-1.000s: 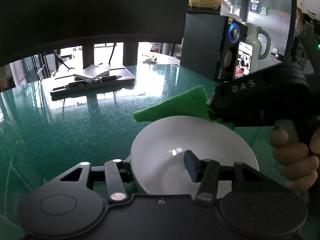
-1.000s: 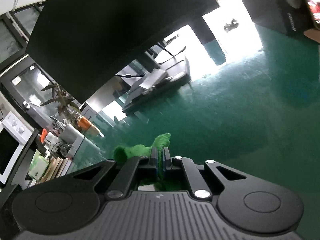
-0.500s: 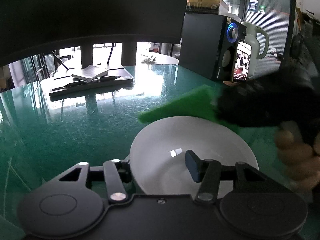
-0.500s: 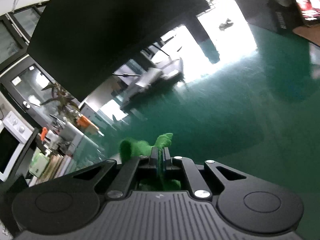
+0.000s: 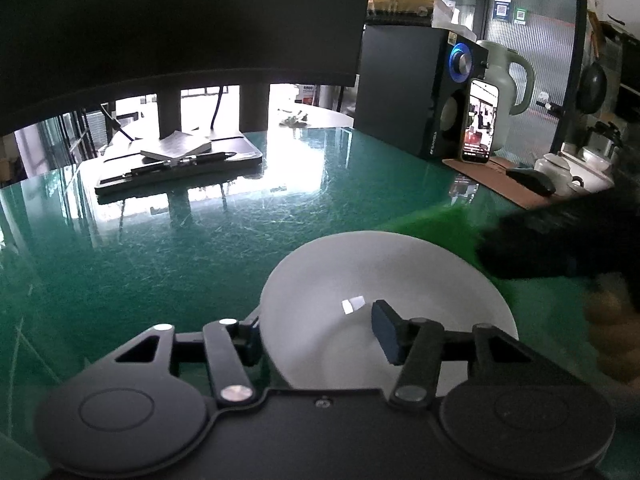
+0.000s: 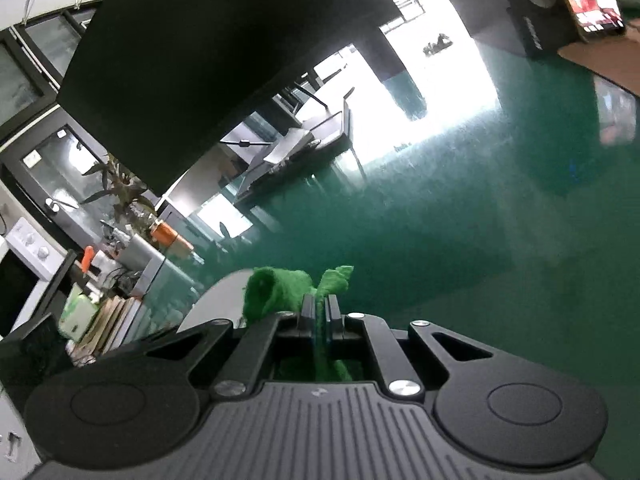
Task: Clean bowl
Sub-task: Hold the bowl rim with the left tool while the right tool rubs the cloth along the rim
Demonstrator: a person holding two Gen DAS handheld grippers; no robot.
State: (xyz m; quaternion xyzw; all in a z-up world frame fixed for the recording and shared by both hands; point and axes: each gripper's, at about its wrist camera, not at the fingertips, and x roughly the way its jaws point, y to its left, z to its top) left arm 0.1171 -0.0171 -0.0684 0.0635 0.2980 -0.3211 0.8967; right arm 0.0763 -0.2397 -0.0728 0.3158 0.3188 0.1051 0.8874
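- A glossy green tabletop (image 5: pixel 224 248) fills the room's foreground, scratched and glaring where daylight bounces off it under a big dark monitor (image 5: pixel 180 20)
- Writing is scarce: the black speaker (image 5: pixel 424 92) has small lettering low on its front, too tiny to read; two sign plates on the glass wall behind are equally illegible; a phone (image 5: pixel 480 122) leaning on the speaker shows a bright picture, no readable text
- The white bowl (image 5: pixel 384 304) sits on the tabletop, held by the left claw (image 5: pixel 320 336): one finger inside the bowl, the other outside its near-left rim, the wall pinched between them
- In the left wrist view the right claw is a blurred black mass at the bowl's far right edge, with a smeared green cloth (image 5: pixel 436 228) beside it; its fingers cannot be made out there, and a hand (image 5: pixel 612 336) beneath is only a blur
- The right wrist view settles it: the right claw (image 6: pixel 319 312) is closed narrow on the green cloth, which bunches out ahead of the fingertips; only a sliver of the bowl's rim shows at lower left
- That view alone shows a potted plant (image 6: pixel 120 196) and a shelf of books
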